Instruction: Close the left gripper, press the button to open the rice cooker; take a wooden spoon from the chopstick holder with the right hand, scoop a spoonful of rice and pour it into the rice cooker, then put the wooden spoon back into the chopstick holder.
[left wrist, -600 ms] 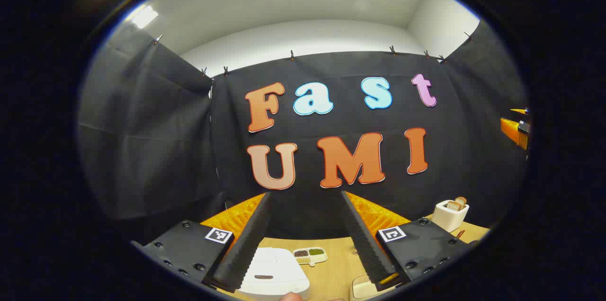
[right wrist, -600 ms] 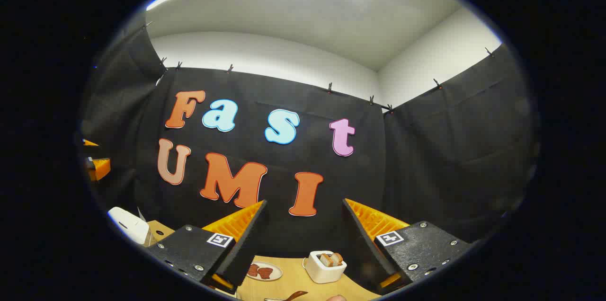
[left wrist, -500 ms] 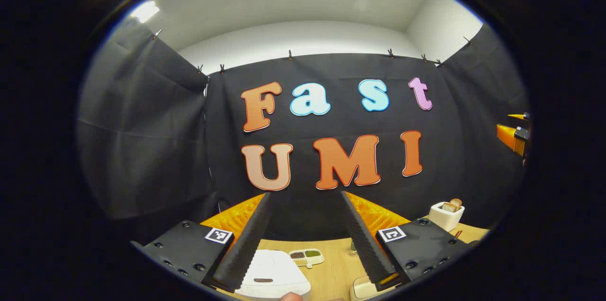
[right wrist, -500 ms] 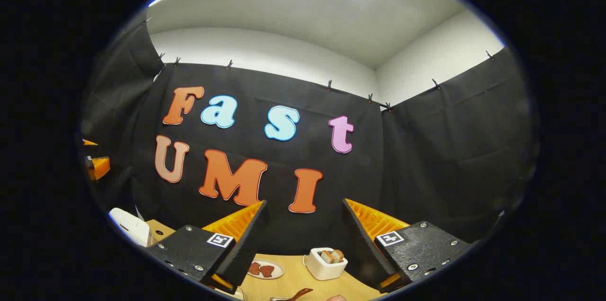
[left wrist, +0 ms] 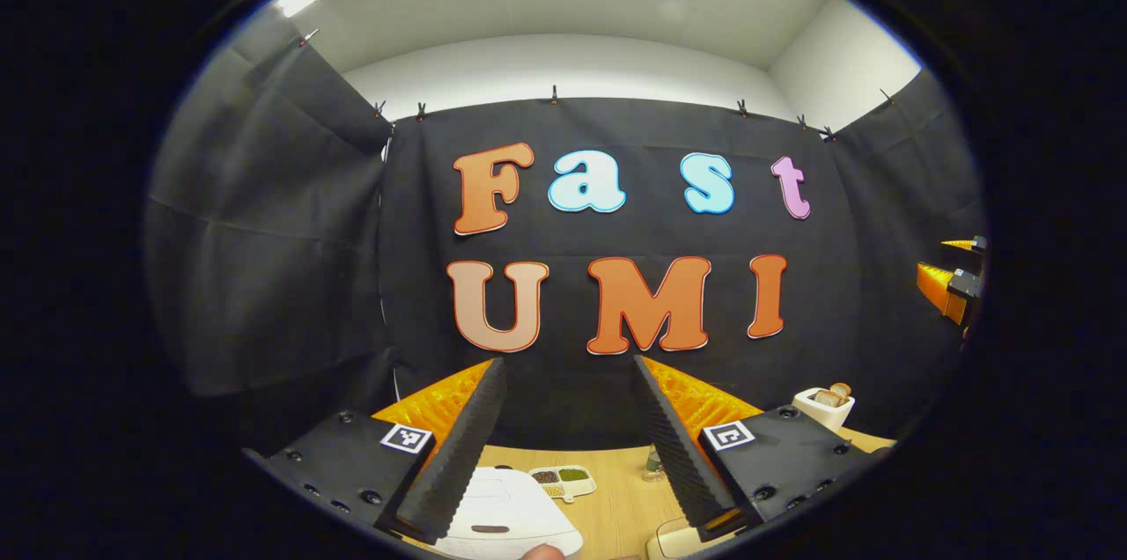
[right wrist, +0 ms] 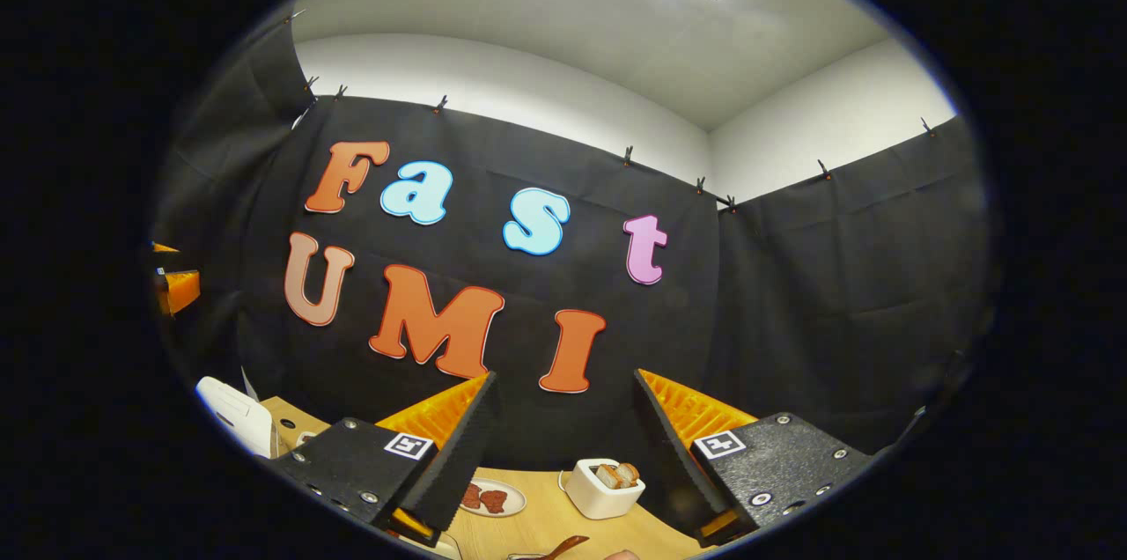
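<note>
We are holding the left gripper (left wrist: 568, 445) released, its two fingers spread wide and nothing between them, raised above the wooden surface (left wrist: 621, 503) and facing the black cloth wall. Just below its left finger the white rice cooker (left wrist: 506, 520) is sitting with its lid down, a dark slot on its front edge. Beyond the cooker a small divided tray (left wrist: 563, 481) of grains is lying on the surface, and a pale container (left wrist: 673, 540) is peeking out under the right finger. Further to the right a white holder (left wrist: 821, 408) with pieces of bread is standing near the wall. We are keeping the right gripper (right wrist: 563, 445) released too, fingers well apart and empty, also lifted over the surface. Between its fingers we are seeing a plate (right wrist: 493, 497) with reddish pieces and the same white holder beside it; the brown handle of the wooden spoon (right wrist: 563, 548) is showing at the bottom edge. We cannot tell where the chopstick holder is.
</note>
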The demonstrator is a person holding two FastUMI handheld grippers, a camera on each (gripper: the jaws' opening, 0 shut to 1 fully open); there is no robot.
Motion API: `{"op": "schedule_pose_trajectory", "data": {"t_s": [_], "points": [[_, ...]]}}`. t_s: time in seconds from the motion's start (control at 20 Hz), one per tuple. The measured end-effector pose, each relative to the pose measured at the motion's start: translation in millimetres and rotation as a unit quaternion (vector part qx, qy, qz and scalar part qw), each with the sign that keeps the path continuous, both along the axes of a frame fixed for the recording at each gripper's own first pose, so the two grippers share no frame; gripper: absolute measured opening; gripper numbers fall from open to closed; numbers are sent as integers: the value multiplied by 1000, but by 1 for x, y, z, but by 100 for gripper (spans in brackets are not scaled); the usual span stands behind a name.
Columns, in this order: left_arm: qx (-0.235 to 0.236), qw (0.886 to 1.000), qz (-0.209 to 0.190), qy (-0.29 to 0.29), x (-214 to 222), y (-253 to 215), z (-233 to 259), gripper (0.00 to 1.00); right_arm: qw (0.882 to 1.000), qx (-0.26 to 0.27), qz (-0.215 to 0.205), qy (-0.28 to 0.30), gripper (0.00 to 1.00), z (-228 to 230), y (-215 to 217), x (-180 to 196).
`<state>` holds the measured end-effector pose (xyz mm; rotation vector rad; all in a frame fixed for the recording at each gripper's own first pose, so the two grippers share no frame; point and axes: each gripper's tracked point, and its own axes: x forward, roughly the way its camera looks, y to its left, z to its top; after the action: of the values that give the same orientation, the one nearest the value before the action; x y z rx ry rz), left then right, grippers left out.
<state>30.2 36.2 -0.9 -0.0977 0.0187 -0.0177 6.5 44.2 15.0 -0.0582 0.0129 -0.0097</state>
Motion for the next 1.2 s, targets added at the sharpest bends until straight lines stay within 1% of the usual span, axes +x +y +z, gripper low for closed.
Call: {"op": "schedule_pose_trajectory", "data": {"t_s": [0.05,0.1,0.15,0.2,0.25,0.35,0.5,0.6,0.7,0.75,0.8,0.85,0.9,1.0,1.05,1.2], "points": [[-3,1000,6,5,1,1,0,96,1000,2,3,-1,92,0,-1,3],[-6,1000,13,6,2,4,2,94,1000,1,8,2,92,-5,-2,6],[-12,1000,17,4,3,4,6,94,1000,-1,10,5,92,-8,-5,9],[-16,1000,18,3,5,1,7,96,1000,-3,8,8,92,-10,-13,12],[-15,1000,20,1,7,-2,9,94,1000,-2,3,11,92,-13,-20,13],[-1,1000,23,-7,12,-8,15,96,1000,-1,-8,25,92,-26,-42,13],[-5,1000,9,-11,22,-28,23,95,997,-24,-45,61,92,-53,-83,5],[-11,1000,-12,-4,28,-43,26,94,995,-31,-70,68,92,-56,-104,-4],[-17,1000,-22,5,33,-49,27,94,994,-25,-81,68,92,-55,-114,-9],[-23,999,-22,9,33,-49,27,94,995,-23,-79,64,92,-52,-115,-10],[-29,999,-21,14,32,-51,23,96,995,-20,-75,61,92,-49,-114,-9],[-33,999,-22,23,29,-51,19,95,996,-15,-67,62,92,-49,-111,-7],[-33,999,-15,26,25,-49,15,96,996,-10,-58,60,92,-48,-106,-8],[-31,999,0,31,19,-38,13,96,998,0,-37,51,92,-44,-95,-2],[-27,999,7,34,15,-35,10,96,998,4,-29,47,92,-44,-90,1],[-5,998,53,40,6,0,8,95,999,23,-4,42,94,-50,-73,10]]}}
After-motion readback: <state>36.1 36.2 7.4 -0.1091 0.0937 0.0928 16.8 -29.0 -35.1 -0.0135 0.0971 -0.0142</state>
